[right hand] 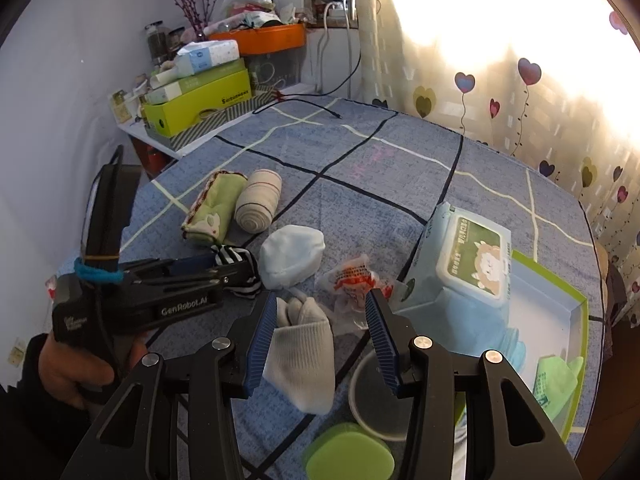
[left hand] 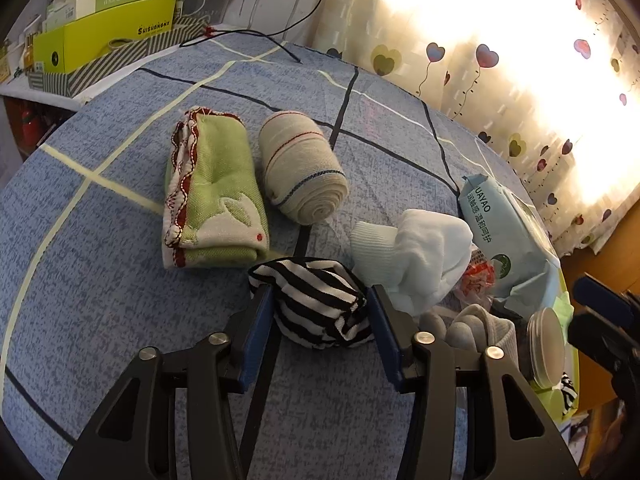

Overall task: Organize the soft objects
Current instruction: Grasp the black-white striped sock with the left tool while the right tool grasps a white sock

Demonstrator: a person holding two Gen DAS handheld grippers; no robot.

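Where blue pads flank it, striped sock bundle (left hand: 320, 304) sits on bed (left hand: 120, 280) inside left tool (left hand: 320, 320); contact unclear. Right tool (right hand: 322, 344) open over grey sock (right hand: 304, 360). Cup (right hand: 372, 400) partly hidden.

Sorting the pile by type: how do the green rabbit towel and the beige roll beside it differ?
The green rabbit towel is folded flat with red-and-white trim; the beige roll is wound into a cylinder with thin stripes. The towel is wider, the roll rounder. Both lie side by side on the blue bedsheet.
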